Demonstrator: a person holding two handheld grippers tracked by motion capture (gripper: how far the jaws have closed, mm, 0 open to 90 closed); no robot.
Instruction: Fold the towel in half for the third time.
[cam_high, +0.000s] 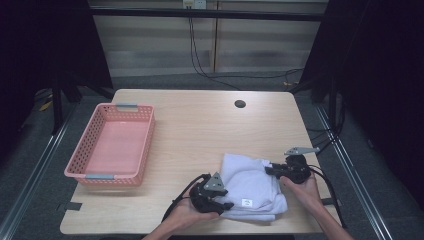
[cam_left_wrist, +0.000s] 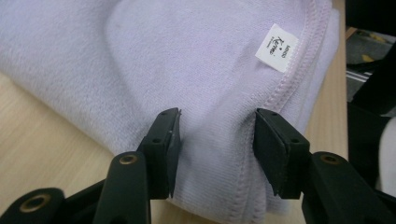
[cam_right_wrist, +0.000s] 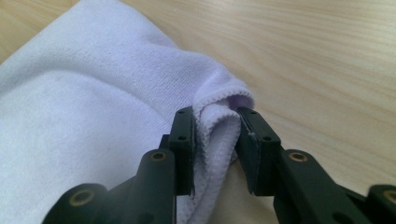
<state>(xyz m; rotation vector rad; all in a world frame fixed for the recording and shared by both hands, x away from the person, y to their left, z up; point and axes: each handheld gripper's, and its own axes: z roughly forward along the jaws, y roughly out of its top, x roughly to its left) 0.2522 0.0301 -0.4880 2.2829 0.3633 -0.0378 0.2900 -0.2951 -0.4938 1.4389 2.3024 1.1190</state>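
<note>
We see a folded towel (cam_high: 252, 185) on the tabletop (cam_high: 200, 130), right of a pink basket (cam_high: 112, 145). Our right gripper (cam_right_wrist: 215, 122) pinches its hemmed corner; our left gripper (cam_left_wrist: 217, 135) straddles its edge, jaws apart.

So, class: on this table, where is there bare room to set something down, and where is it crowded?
Free: the wide strip of table between the pink basket and the folded towel, and the far half around the round hole. Crowded: the near right corner, where the left gripper and right gripper work at the towel.
</note>
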